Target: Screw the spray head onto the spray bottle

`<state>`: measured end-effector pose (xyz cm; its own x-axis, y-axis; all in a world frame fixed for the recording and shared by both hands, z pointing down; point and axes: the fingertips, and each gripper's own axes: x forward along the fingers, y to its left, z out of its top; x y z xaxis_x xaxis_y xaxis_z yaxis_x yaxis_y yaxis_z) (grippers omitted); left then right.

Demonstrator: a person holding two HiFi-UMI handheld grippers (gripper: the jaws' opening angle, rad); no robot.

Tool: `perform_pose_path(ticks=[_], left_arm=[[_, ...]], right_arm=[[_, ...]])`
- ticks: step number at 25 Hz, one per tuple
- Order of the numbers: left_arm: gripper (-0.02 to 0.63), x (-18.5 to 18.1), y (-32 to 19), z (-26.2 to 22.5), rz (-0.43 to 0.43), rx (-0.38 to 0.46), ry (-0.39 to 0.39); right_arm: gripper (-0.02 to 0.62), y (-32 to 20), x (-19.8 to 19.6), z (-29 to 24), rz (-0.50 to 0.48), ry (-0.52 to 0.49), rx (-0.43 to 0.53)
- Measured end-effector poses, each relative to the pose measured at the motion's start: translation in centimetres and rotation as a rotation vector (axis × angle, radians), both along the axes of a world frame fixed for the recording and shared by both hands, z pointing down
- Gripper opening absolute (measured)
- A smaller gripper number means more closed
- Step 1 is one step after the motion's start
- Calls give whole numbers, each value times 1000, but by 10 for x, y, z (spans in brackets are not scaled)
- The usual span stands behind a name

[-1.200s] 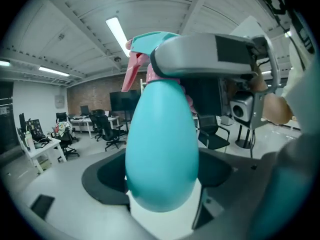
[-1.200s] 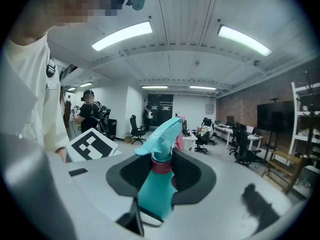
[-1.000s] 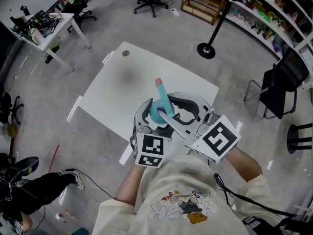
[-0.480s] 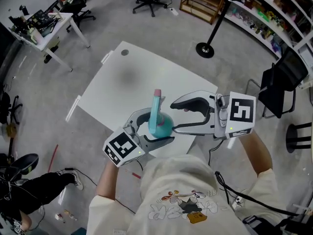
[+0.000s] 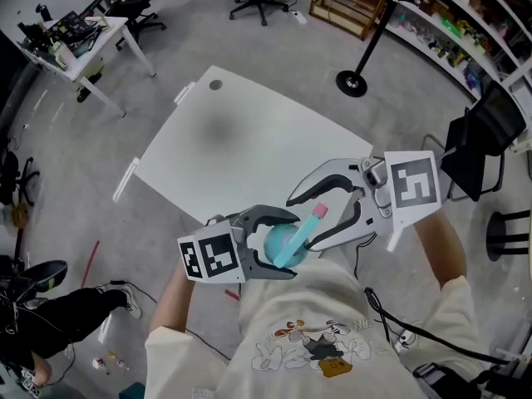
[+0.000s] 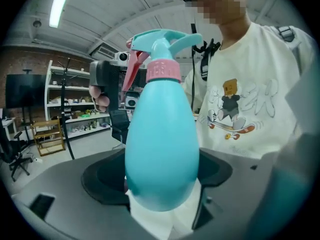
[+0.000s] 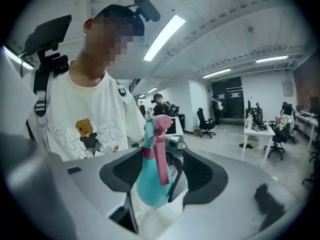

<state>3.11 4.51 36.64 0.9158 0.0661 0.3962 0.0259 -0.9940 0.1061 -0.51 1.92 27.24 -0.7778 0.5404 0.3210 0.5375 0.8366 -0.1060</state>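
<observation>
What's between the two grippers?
In the head view, the spray bottle, clamped in the left gripper; its spray head sits between the right gripper's jaws, which have just been opening.

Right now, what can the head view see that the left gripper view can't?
Only the head view shows the white table and the marker cube on the left tool. Only the left gripper view shows the ceiling light and the brick wall. Both show the teal spray bottle, which the left tool grips, and the person's printed shirt.
</observation>
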Motion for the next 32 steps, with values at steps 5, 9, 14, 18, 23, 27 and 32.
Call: perform_pose_path(ticks=[5,9,14,18,23,27,32], left_arm=[[405,8,15,7,90,-19,-49],[405,9,13,5,90,-28,-47],[405,8,5,4,55,-31,-33],[405,5,-20,4,-94,-48,-16],[405,-6,-51,17,-314,-53,-96],[405,-15,-74,16,-466,-50,-86],[405,-25,-95,21,-640,-7,-85]], right_arm=[[236,33,3,-1,-172,-38,-13],[137,35,5,-2,-185,-4,-60],[135,28,4,-2,-140,6,-59],[133,5,-4,-3,17,-18,-45],[133,-22,-11,9,189,16,11],[133,-45,-17,11,294,4,15],[133,-60,-25,15,436,-16,14]])
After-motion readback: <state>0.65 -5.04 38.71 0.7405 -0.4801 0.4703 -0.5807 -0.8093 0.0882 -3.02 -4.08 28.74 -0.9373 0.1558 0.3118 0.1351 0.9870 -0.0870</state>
